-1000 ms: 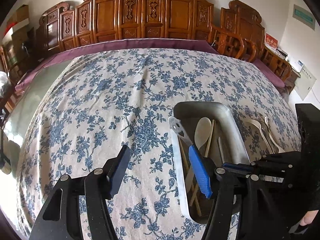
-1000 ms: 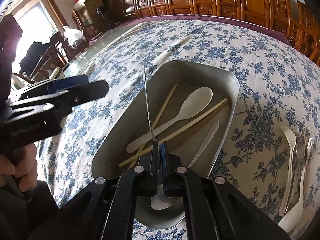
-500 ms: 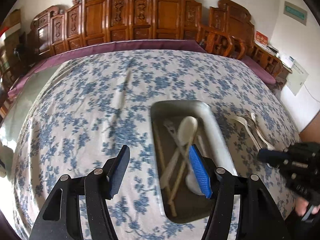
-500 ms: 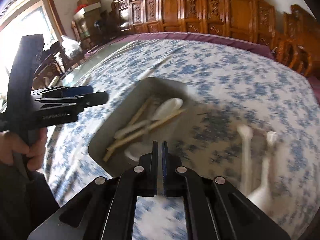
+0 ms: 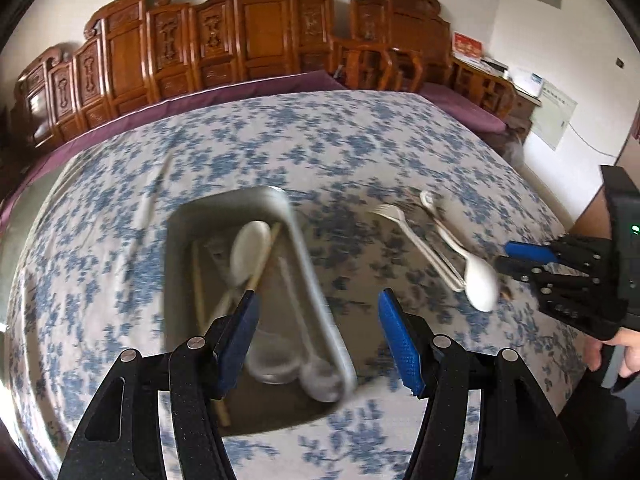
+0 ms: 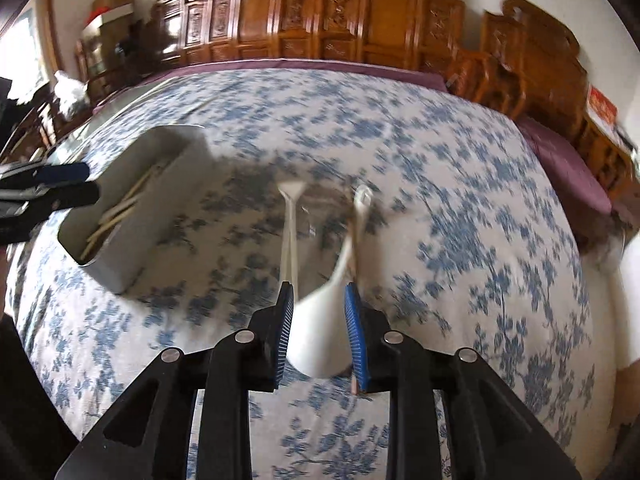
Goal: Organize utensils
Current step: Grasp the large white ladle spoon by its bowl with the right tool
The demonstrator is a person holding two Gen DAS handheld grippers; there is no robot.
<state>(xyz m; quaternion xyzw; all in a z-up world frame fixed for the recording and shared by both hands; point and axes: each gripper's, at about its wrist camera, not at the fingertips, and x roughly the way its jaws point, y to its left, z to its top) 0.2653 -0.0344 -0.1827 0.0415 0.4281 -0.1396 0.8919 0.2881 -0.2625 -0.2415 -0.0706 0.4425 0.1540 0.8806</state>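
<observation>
- The right gripper [image 6: 319,330] has its blue-padded fingers [image 6: 285,332] parting, and the bowl of a white spoon [image 6: 320,332] shows in the gap between them. The picture is smeared, so I cannot tell whether the pads touch it, and the left wrist view shows this gripper [image 5: 516,258] near that spoon [image 5: 478,280].
- The spoon is plain white with a broad rounded bowl nearest the fingers; its thin handle runs away from them across the cloth.
- Just to the left of the spoon, beyond the left finger, lies a white fork [image 6: 289,224] with its tines at the far end, roughly parallel to the spoon's handle. Something more seems to lie between the two, too blurred to name.
- The left gripper [image 5: 316,340] has its fingers [image 5: 398,344] spread wide with nothing between them.
- Beneath and ahead of its left finger sits a grey metal tray [image 5: 316,288] with rounded corners.
- Inside the tray lie a pale wooden spoon [image 5: 248,252], wooden chopsticks [image 5: 198,280] and, close to the fingers, what look like clear plastic spoons, blurred.
- Off to the right of these fingers, well apart from the tray, the fork [image 5: 404,232] and spoon rest on the cloth.
- Everything stands on a tabletop [image 5: 360,148] under a white cloth printed with blue flowers.
- Beyond the far edge, carved wooden chairs [image 5: 256,36] line the wall.
</observation>
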